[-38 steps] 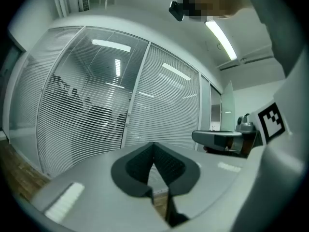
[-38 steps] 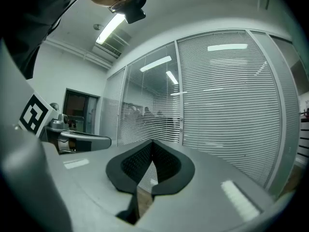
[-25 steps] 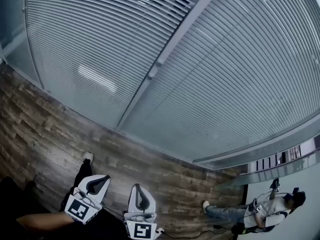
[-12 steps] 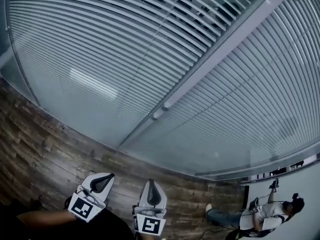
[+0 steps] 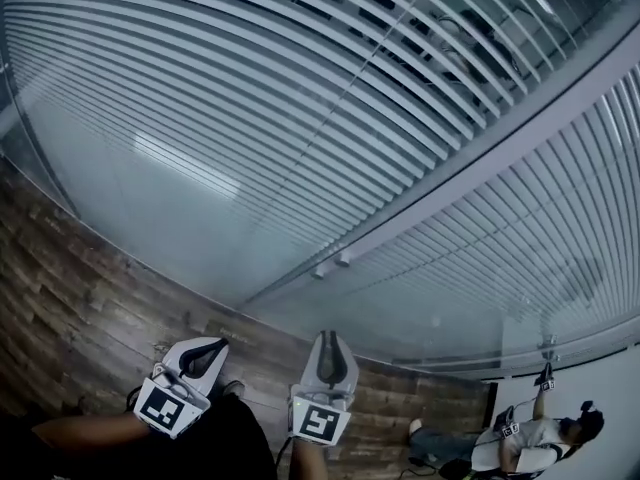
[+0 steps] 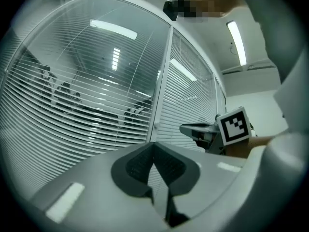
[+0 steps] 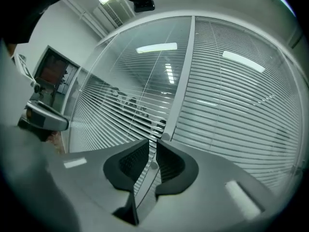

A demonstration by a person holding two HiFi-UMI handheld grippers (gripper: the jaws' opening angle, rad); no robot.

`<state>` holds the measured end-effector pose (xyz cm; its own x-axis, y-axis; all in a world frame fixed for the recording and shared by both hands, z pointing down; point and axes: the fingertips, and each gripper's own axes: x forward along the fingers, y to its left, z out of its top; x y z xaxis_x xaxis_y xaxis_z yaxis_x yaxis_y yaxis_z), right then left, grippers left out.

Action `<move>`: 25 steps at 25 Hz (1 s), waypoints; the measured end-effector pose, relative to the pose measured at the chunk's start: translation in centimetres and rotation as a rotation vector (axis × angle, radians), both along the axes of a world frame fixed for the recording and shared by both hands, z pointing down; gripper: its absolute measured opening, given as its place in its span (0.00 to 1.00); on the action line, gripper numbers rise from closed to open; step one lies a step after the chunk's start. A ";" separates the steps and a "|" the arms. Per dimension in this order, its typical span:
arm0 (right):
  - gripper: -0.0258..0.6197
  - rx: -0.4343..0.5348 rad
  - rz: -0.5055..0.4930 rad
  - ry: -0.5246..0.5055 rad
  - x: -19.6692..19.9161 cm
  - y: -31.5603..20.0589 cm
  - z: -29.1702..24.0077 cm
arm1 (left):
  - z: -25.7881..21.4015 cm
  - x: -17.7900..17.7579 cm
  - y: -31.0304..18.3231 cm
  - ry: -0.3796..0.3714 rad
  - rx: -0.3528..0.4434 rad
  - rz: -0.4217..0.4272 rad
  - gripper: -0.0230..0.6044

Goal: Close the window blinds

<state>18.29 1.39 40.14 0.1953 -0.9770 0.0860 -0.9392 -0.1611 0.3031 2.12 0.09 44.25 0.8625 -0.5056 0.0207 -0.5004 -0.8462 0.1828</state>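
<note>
white window blinds (image 5: 200, 98), two, one grey frame post (image 5: 480, 168) between

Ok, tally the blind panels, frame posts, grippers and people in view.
Blind panels: 2
Frame post: 1
Grippers: 2, left gripper shut, right gripper jaws opening, nothing between them
Bystander: 1
Total: 6

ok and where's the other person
In the head view's bottom right corner: the person is at the far end of the wooden floor, below the right-hand blinds, beside a white wall.
</note>
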 end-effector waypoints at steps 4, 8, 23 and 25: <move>0.11 0.004 -0.020 0.026 2.5 -3.2 -1.1 | -0.5 0.6 -1.4 0.012 0.002 -0.037 0.04; 0.17 -0.065 -0.026 0.167 4.3 -6.3 -0.5 | -0.9 1.4 -3.0 0.023 0.003 -0.061 0.04; 0.26 -0.255 0.077 0.596 5.0 -12.7 2.1 | 0.7 1.9 -6.9 0.034 -0.032 -0.037 0.04; 0.24 -0.251 0.095 0.565 5.2 -12.8 1.9 | 0.6 2.2 -7.1 0.039 -0.030 -0.029 0.04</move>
